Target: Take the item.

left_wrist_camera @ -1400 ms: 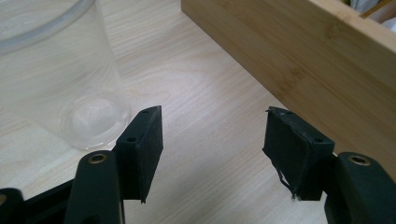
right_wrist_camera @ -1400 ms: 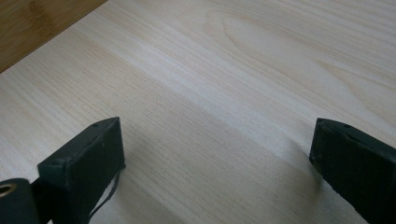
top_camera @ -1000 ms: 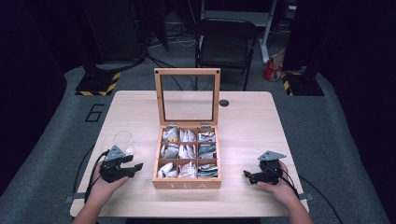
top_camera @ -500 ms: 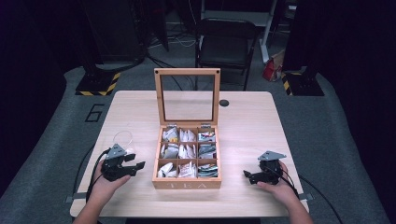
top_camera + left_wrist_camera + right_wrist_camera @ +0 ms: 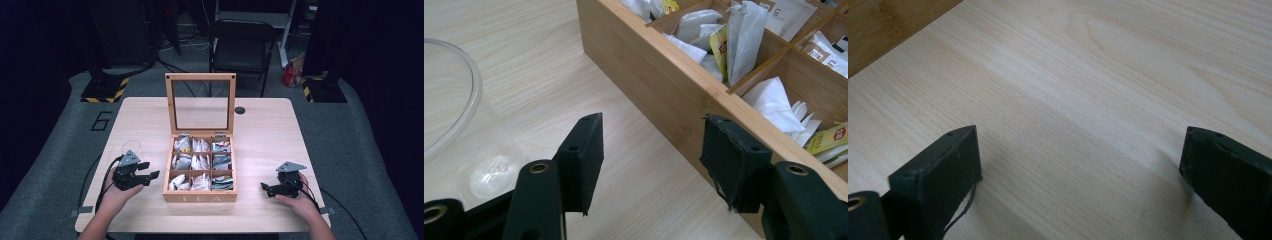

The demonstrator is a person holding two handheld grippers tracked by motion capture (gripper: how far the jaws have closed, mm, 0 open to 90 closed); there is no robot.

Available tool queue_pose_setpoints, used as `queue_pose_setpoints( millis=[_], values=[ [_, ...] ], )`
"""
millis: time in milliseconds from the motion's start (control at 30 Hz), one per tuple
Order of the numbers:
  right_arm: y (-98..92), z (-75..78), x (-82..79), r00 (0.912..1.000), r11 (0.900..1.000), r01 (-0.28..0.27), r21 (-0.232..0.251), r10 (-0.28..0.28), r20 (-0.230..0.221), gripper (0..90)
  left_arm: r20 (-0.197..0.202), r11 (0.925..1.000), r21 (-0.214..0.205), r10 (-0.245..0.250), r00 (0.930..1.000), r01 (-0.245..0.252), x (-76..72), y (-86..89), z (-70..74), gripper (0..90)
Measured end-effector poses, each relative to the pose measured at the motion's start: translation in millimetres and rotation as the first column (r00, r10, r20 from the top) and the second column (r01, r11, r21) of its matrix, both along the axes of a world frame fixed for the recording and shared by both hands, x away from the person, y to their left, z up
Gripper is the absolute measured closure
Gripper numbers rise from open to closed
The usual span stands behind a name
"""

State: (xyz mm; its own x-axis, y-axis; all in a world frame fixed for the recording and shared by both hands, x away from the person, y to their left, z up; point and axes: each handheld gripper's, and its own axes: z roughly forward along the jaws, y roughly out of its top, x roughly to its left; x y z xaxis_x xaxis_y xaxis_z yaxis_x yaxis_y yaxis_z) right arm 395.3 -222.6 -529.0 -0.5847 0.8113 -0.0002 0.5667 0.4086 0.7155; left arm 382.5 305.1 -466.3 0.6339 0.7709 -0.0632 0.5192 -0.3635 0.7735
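A wooden tea box (image 5: 200,196) stands mid-table with its glass lid (image 5: 201,104) raised upright; its compartments hold paper tea bags (image 5: 200,161). My left gripper (image 5: 151,170) rests on the table just left of the box, open and empty, pointing at it. In the left gripper view the left gripper (image 5: 651,130) has the box's side wall (image 5: 659,80) close ahead, with tea bags (image 5: 744,35) beyond it. My right gripper (image 5: 265,189) lies on the table right of the box, open with nothing in it. The right gripper view shows the right gripper (image 5: 1080,137) over bare wood.
A clear glass (image 5: 132,148) stands just behind my left gripper, with its rim (image 5: 459,85) at the left of the left gripper view. A black chair (image 5: 241,50) is beyond the table's far edge. A dark round hole (image 5: 240,110) sits in the tabletop behind the box.
My left gripper has edged slightly to the right, toward the box. The right gripper has stayed still.
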Motion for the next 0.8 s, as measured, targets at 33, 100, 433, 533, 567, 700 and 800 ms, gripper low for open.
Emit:
queue_pose_setpoints(
  millis=[33, 100, 433, 533, 567, 700, 800],
  values=[
    [0.0, 0.0, 0.0, 1.0, 1.0, 0.0, 0.001, 0.0, 0.0, 2.4, 0.008, 1.0, -0.004, 0.005, 1.0, -0.004, 1.0, -2.0, 0.3, 42.1],
    [0.0, 0.0, 0.0, 1.0, 1.0, 0.001, 0.001, -0.001, 0.0, 2.4, -0.004, 1.0, -0.003, -0.004, 1.0, 0.004, 1.2, -2.2, 1.3, 42.3],
    [0.1, 0.0, 0.0, 1.0, 1.0, 0.0, 0.001, 0.0, 0.0, 2.4, 0.002, 0.9998, 0.0, -0.022, 0.9998, 0.022, 5.5, -10.0, 9.4, 42.9],
    [0.0, 0.0, 0.0, 1.0, 1.0, 0.0, 0.0, 0.0, 0.0, 2.4, 0.018, 0.9996, 0.007, -0.028, 0.9994, 0.028, 7.1, -13.1, 12.9, 43.3],
    [0.0, 0.0, 0.0, 1.0, 1.0, 0.0, 0.001, 0.0, 0.0, 2.4, 0.015, 0.9993, 0.01, -0.038, 0.9992, 0.037, 7.6, -13.6, 14.5, 43.3],
    [0.0, 0.0, 0.0, 1.0, 1.0, 0.0, 0.001, 0.0, 0.0, 2.4, 0.021, 0.9989, 0.014, -0.045, 0.9988, 0.045, 9.2, -16.7, 19.2, 43.8],
    [0.1, 0.0, 0.0, 1.0, 1.0, 0.0, 0.001, 0.0, 0.0, 2.4, 0.029, 0.9987, 0.016, -0.049, 0.9984, 0.049, 10.5, -18.2, 21.8, 43.9]
  ],
)
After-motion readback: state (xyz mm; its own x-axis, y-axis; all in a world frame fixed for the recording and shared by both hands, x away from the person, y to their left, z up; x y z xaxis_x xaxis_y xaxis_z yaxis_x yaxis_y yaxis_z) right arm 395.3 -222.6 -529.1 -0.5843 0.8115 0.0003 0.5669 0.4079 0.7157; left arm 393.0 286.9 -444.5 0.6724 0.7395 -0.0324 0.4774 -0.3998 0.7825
